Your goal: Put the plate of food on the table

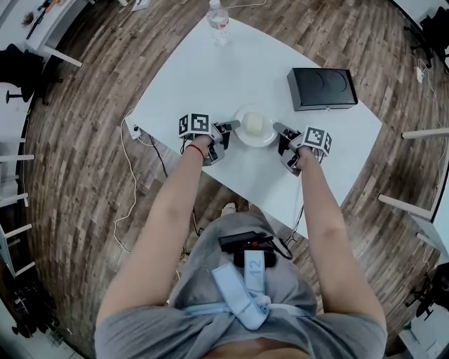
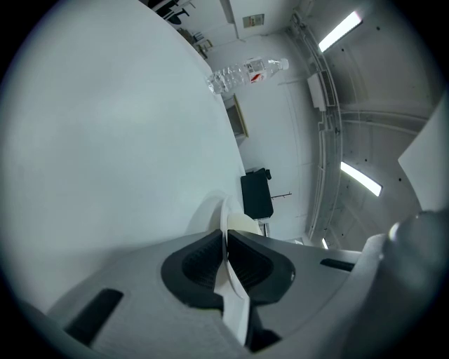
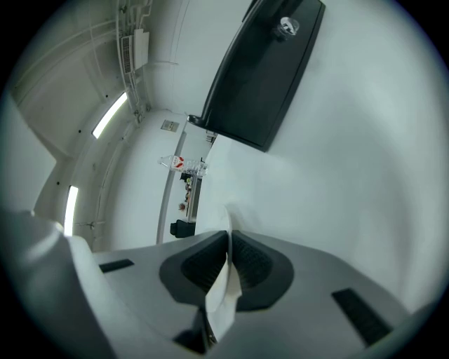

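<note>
Between the two grippers, a white plate point(image 1: 243, 138) is sitting over the near part of the white table point(image 1: 231, 70), with a pale block of food point(image 1: 256, 125) lying on it. The left gripper point(image 1: 232, 126) is pinching the plate's left rim, its dark pads closing on the thin white edge in the left gripper view. The right gripper point(image 1: 280, 130) is clamping the opposite rim the same way, jaws pressing together on the edge. Whether the plate is touching the tabletop cannot be told. Beyond the right gripper, well apart from it, a black box point(image 1: 321, 87) is lying flat. Far ahead of the left gripper, a clear bottle point(image 1: 219, 21) is standing at the table's far edge.
</note>
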The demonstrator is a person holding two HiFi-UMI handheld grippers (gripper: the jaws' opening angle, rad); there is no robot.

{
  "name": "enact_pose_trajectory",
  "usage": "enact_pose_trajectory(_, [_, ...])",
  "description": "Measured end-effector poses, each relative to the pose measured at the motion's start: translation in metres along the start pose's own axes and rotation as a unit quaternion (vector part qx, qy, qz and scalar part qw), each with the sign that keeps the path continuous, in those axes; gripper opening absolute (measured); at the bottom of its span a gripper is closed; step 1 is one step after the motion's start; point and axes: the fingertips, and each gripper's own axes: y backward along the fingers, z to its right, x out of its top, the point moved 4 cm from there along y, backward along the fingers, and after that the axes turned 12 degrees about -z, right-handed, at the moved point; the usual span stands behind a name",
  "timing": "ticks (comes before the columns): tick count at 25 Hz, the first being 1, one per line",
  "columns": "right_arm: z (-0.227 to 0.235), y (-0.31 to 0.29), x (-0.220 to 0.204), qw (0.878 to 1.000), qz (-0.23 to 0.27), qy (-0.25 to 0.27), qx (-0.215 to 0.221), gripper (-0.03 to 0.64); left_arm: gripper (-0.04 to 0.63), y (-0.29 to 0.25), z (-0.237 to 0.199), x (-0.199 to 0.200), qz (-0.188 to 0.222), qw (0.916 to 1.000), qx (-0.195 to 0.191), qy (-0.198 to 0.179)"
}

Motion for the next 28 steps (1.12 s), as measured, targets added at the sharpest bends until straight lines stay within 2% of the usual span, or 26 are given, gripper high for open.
enact_pose_trajectory(5, [0.001, 0.0, -0.001, 1.0, 0.001, -0.009, 0.007, 0.037, 0.029, -0.001, -0.002, -0.001, -0.011, 0.9998, 0.019, -0.001])
enact_pose_trajectory(14, [-0.002, -0.002, 0.002, 1.0, 0.009, -0.008, 0.013, 0.037, 0.032, 0.003, -0.007, -0.001, -0.032, 0.9976, 0.019, 0.059])
enact_pose_trajectory(28, [-0.007, -0.008, 0.0, 1.0, 0.006, 0.001, 0.005, 0.037, 0.076, 0.013, -0.011, -0.005, -0.052, 0.9934, 0.05, 0.088])
